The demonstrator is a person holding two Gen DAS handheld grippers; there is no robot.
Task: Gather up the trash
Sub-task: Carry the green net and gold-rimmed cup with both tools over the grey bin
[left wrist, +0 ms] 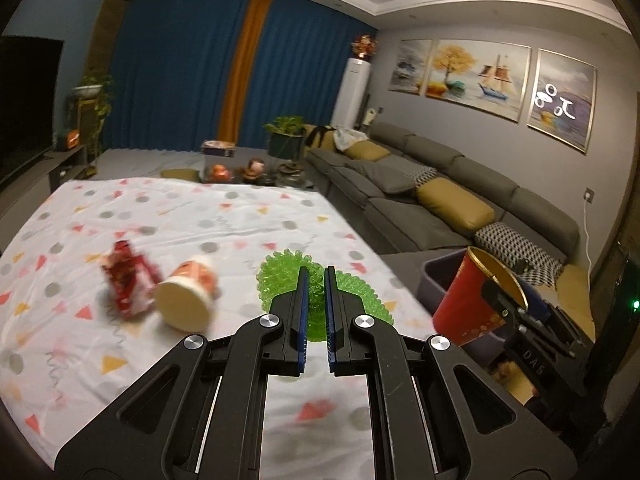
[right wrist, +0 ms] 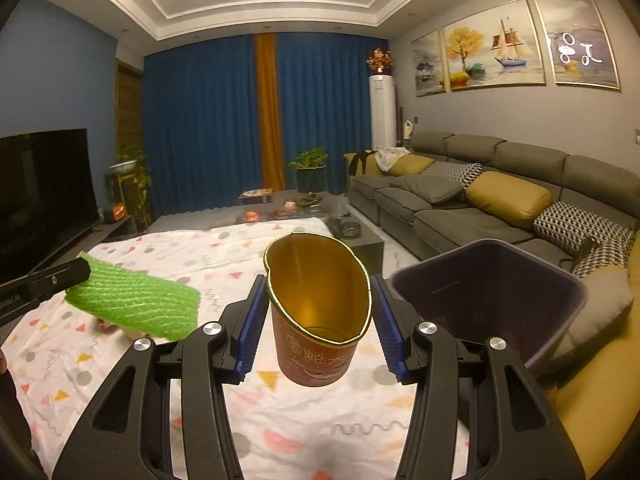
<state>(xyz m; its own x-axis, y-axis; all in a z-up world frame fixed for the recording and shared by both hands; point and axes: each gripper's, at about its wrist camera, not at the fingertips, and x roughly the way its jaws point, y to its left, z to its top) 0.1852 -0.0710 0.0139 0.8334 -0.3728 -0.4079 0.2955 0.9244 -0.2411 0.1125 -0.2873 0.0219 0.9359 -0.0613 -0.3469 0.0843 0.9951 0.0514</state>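
Observation:
My left gripper [left wrist: 315, 276] is shut on a green foam net sleeve [left wrist: 280, 276] and holds it above the table; the sleeve also shows in the right wrist view [right wrist: 132, 304]. My right gripper [right wrist: 318, 298] is shut on a red cup with a gold inside [right wrist: 316, 320], squeezed oval, held above the table edge next to a dark purple bin [right wrist: 492, 296]. The cup [left wrist: 468, 300] and bin [left wrist: 436, 280] also show at the right of the left wrist view. A red wrapper [left wrist: 128, 280] and a tipped paper cup [left wrist: 188, 300] lie on the patterned tablecloth [left wrist: 200, 220].
A grey sofa [right wrist: 460, 208] with yellow and patterned cushions runs along the right wall. A low coffee table [right wrist: 288, 204] with small items and a potted plant stands beyond the table. A TV [right wrist: 40, 196] is at the left.

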